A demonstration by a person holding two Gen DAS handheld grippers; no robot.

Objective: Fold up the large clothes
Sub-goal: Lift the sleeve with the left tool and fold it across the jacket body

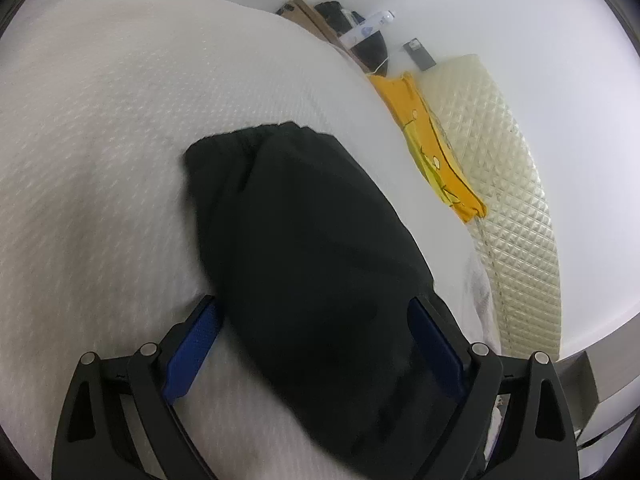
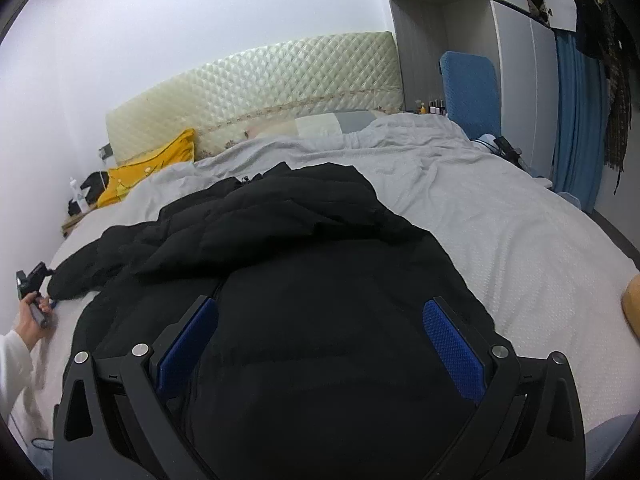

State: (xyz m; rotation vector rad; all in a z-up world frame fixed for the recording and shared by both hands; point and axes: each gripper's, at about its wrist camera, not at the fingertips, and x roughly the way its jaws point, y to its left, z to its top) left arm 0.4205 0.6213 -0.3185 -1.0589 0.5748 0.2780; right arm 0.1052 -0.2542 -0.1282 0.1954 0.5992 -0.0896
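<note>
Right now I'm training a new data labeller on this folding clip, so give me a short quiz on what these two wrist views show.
1. True or false: the right gripper is clamped shut on the black jacket.
2. Which colour is the cushion by the quilted headboard? A) red B) yellow C) green
3. Fill in: the left gripper straddles the jacket's ____.

Key: 1 false, both grippers are open; 2 B; 3 sleeve.
</note>
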